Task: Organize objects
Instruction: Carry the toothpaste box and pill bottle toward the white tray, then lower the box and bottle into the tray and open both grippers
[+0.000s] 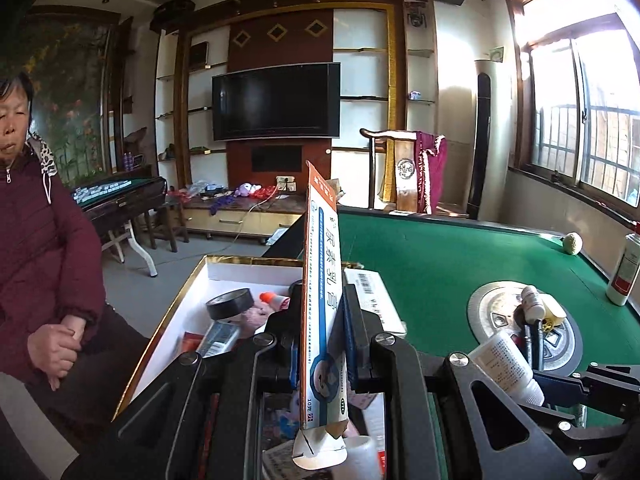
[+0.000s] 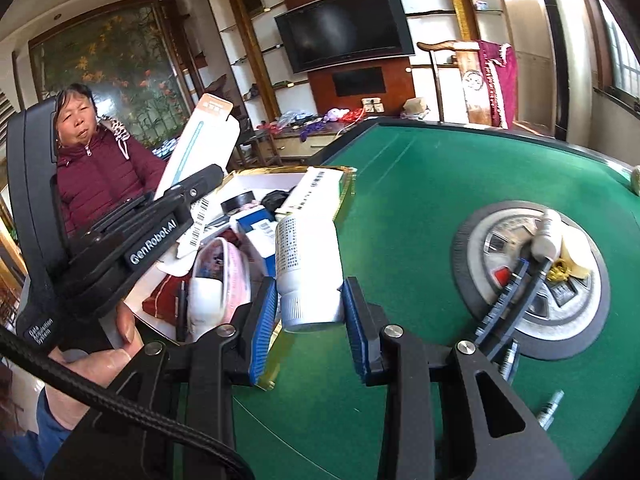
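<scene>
My left gripper (image 1: 320, 344) is shut on a tall orange-and-white ointment carton (image 1: 322, 280), held upright above the open white storage box (image 1: 192, 292); carton and gripper also show in the right wrist view (image 2: 200, 148). My right gripper (image 2: 310, 304) is shut on a white plastic bottle (image 2: 308, 268), cap toward the camera, held above the box's gold-edged right rim (image 2: 344, 188). The bottle also shows in the left wrist view (image 1: 506, 364). The box holds black tape (image 1: 230, 304), a pink pouch (image 2: 224, 272) and small cartons.
The green felt table (image 1: 440, 264) has a round silver centre disc (image 2: 532, 276) with a small white bottle and black items on it. A red-and-white spray can (image 1: 624, 272) and a pale ball (image 1: 572, 243) sit at the right edge. A seated woman (image 1: 36, 240) is left of the box.
</scene>
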A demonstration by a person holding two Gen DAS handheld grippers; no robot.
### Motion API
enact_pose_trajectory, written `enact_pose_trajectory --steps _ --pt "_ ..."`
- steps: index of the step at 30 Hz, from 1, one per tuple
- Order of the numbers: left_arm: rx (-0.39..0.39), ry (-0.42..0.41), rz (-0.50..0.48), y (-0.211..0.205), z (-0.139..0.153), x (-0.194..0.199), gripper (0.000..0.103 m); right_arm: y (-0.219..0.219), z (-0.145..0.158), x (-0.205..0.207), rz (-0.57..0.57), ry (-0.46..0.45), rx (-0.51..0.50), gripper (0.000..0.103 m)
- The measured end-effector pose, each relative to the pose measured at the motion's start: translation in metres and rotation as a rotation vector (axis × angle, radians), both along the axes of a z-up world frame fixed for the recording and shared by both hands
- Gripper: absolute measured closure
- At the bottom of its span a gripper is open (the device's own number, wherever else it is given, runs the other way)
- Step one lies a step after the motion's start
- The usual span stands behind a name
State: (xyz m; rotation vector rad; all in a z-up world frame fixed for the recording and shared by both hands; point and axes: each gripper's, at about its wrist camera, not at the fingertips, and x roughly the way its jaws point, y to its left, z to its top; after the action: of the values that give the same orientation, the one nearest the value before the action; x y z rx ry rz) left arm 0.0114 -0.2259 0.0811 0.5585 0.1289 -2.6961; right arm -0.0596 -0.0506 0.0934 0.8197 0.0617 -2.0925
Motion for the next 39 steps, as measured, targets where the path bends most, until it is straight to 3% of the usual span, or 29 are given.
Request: enact_pose_trajectory --steps 24,39 --pt "0.058 -0.08 0.143 -0.06 -0.02 0.007 0.089 -0.097 0.002 -0.008 0.069 0.048 0.09 0.071" --pt "0.135 -0.155 0.168 -0.081 -0.034 0.002 0.089 -0.146 -0.007 -0.051 0.07 -0.027 0.15 0.072"
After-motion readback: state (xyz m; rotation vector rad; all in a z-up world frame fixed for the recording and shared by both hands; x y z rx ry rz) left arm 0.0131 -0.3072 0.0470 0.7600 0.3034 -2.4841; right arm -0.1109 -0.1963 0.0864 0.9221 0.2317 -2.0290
